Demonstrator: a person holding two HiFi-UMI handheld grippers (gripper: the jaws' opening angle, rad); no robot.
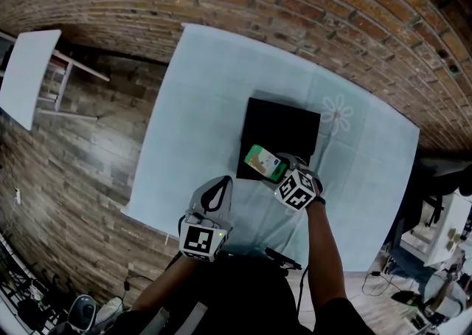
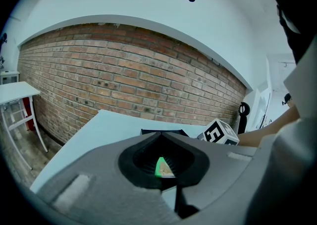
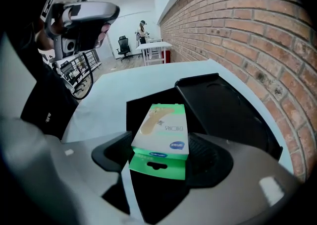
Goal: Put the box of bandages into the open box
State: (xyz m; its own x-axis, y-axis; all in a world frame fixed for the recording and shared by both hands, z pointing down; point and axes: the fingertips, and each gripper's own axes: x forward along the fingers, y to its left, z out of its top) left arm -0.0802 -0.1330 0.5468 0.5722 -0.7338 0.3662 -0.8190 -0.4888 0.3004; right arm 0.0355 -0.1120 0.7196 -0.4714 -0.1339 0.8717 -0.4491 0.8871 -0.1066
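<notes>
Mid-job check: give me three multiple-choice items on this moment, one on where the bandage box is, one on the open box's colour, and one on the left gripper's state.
1. Where is the green and white cardboard bandage box?
A. on the wooden floor
B. at the near edge of the open rectangular box, in the right gripper
C. at the table's far corner

2. What colour is the open rectangular box?
A. red
B. black
C. white

3. How is the left gripper?
A. shut, holding nothing
B. wide open
C. shut on the bandage box

Answers:
1. B: the right gripper view shows its jaws clamped on the box, with the dark interior just beyond.
2. B: the head view shows it black against the pale tablecloth.
3. A: its jaws meet at the tips with nothing between.
</notes>
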